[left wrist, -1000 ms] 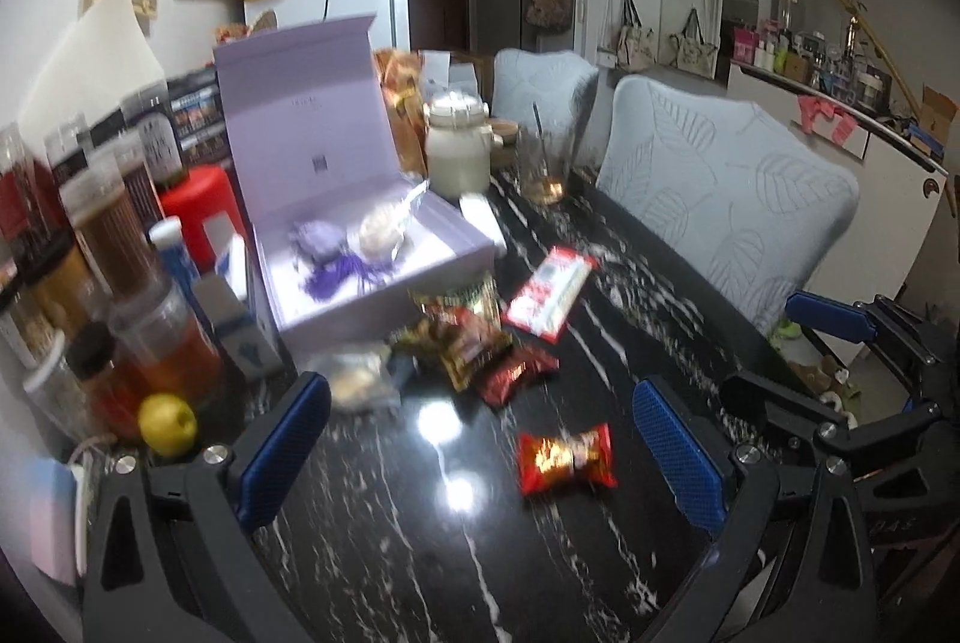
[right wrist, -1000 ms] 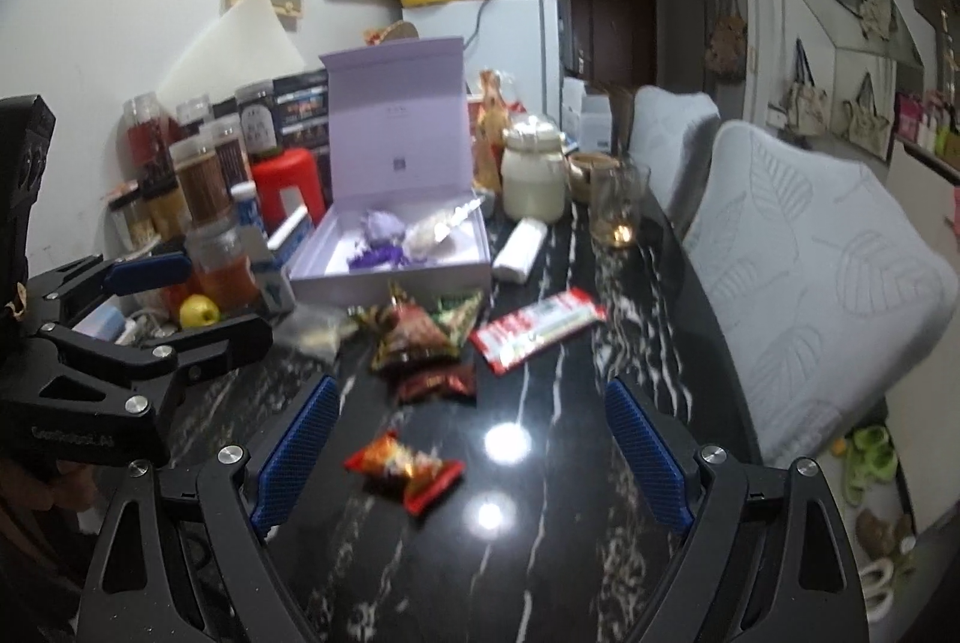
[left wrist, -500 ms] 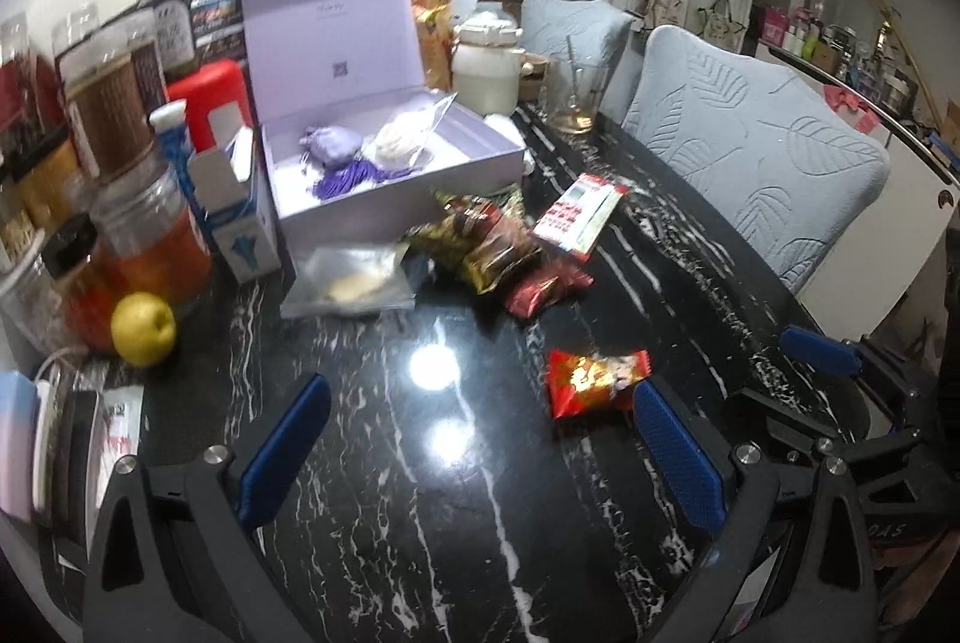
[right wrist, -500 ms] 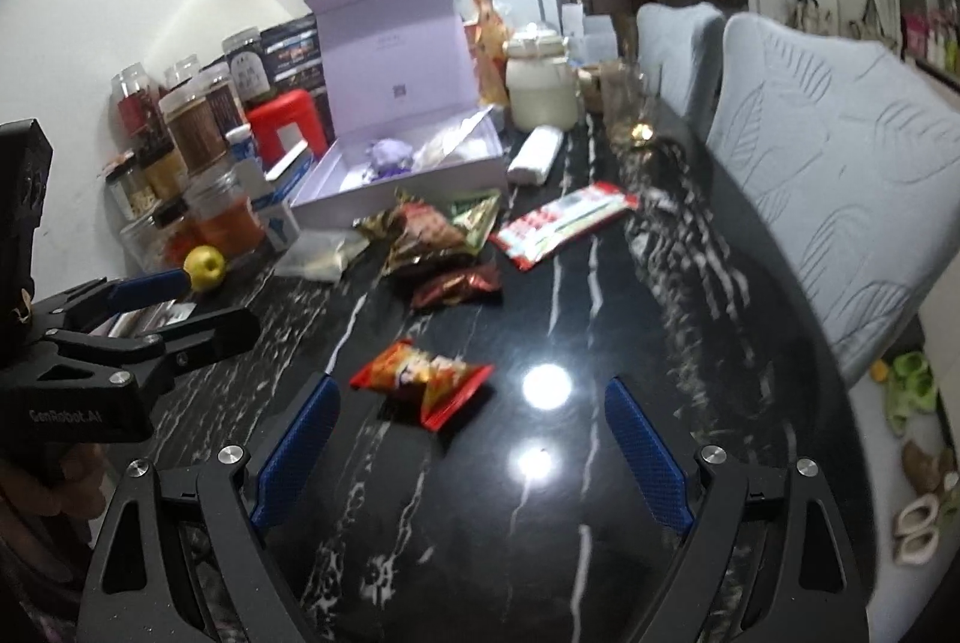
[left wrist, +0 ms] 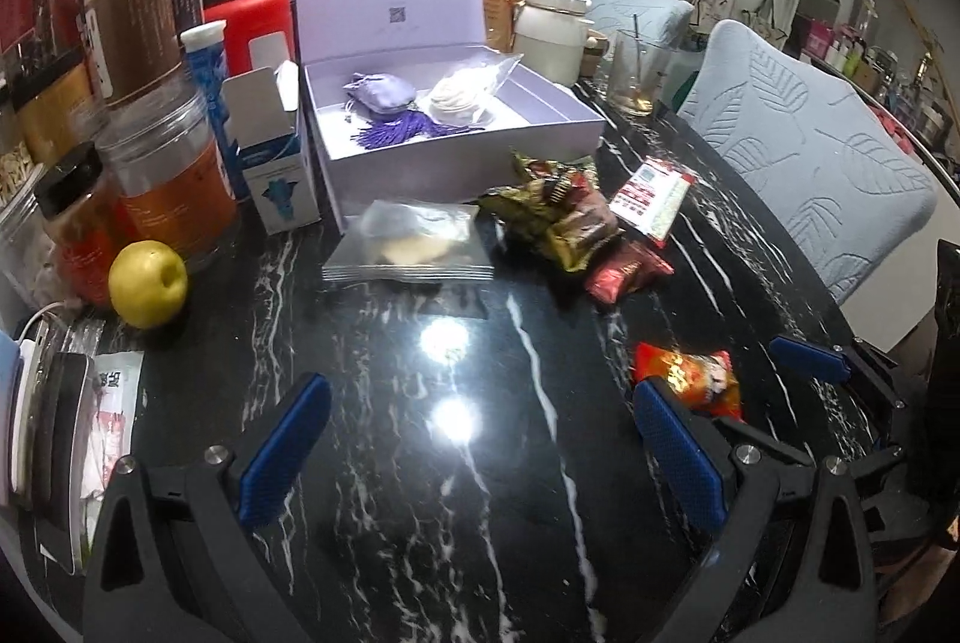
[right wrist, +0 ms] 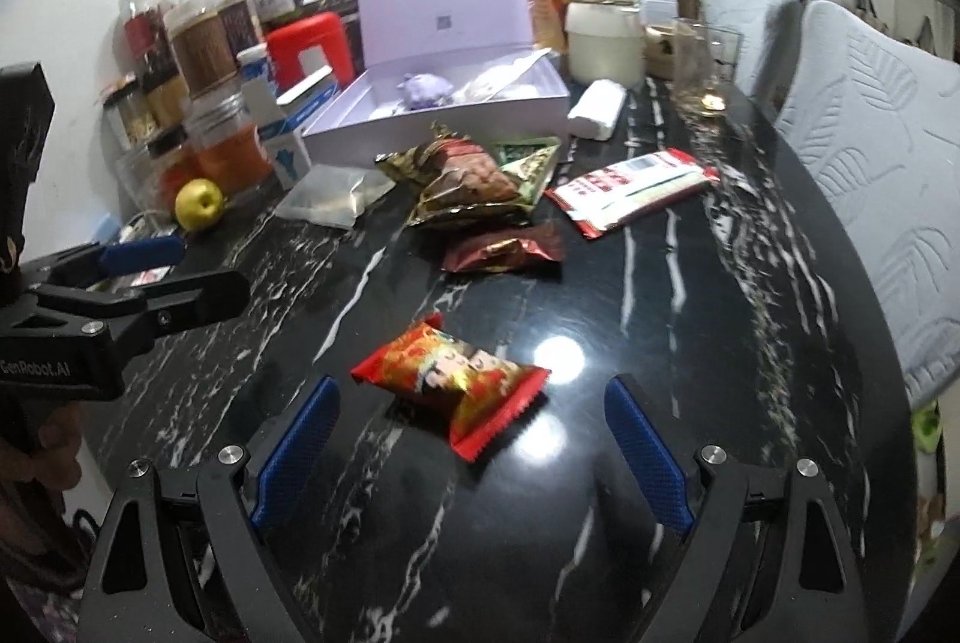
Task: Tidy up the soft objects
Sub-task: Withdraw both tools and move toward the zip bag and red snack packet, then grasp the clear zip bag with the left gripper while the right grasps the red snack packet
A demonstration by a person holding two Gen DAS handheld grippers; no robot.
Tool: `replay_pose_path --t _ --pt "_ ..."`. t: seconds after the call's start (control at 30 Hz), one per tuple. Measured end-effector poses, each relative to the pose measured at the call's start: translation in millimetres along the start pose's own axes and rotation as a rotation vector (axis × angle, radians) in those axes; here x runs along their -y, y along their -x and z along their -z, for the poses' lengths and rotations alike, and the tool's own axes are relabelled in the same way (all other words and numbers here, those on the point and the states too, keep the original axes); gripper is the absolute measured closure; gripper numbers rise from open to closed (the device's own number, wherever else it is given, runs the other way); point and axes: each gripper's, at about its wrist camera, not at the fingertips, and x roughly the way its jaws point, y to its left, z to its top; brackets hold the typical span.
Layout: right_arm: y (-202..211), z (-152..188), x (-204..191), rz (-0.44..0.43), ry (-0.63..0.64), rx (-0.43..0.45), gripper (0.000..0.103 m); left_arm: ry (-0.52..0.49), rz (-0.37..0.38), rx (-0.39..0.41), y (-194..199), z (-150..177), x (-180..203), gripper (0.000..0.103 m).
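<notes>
An open lilac box (left wrist: 456, 126) (right wrist: 444, 114) stands at the back of the black marble table, holding a purple tasselled pouch (left wrist: 381, 93) and a white bundle (left wrist: 459, 99). In front of it lie a clear zip bag (left wrist: 414, 244), a heap of snack packets (right wrist: 468, 181), a dark red packet (right wrist: 504, 250) and a long red-white packet (right wrist: 636, 190). A red-orange snack packet (right wrist: 456, 382) (left wrist: 690, 376) lies nearest, just beyond my right gripper (right wrist: 468, 457), which is open and empty. My left gripper (left wrist: 480, 454) is open over bare table, with the same packet beside its right finger.
Jars (left wrist: 162, 175), a yellow apple (left wrist: 147, 283), a small blue-white carton (left wrist: 273, 163) and a red container (left wrist: 255, 24) crowd the left side. A white jar (right wrist: 603, 39) and a glass (right wrist: 702, 66) stand at the back. Grey padded chairs (right wrist: 870, 175) line the right edge.
Both grippers have sunk toward the table and tipped downward. The red-orange packet now lies closer to the right gripper's fingers. Both stay open.
</notes>
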Motion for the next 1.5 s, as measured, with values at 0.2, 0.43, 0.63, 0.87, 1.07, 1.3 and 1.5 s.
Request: replay_pose_path --t 0.2,0.43,0.63,0.87,1.07,1.3,1.5 --pt "-19.1 -6.7 -3.6 -0.007 0.057 -0.037 0.012 0.029 0.004 -0.006 -15.0 -10.6 -15.2 0.0" --pt "-33.8 -10.7 -11.4 -0.012 0.117 -0.087 0.019 0.034 -0.001 -0.003 -27.5 -27.2 -24.3 0.0" --pt "-34.6 -11.6 -15.6 -0.024 0.146 -0.09 0.058 0.025 0.0 0.004 -38.3 -41.9 -25.6 0.0" --pt "-37.4 -22.9 1.2 0.007 0.07 -0.089 0.076 0.032 -0.018 -0.001 -58.9 -59.7 -28.8 0.0" --pt "-41.6 -31.3 20.9 0.013 -0.005 -0.091 0.076 0.027 -0.046 -0.034 -84.4 -72.3 -29.3 0.0" --pt "-44.4 -37.6 31.6 -0.031 -0.064 -0.107 0.076 0.028 -0.072 -0.078 -107.7 -73.8 -36.0 0.0" --pt "-45.7 -39.3 34.7 -0.018 -0.07 -0.102 0.076 0.055 -0.037 -0.108 -119.2 -70.6 -39.9 0.008"
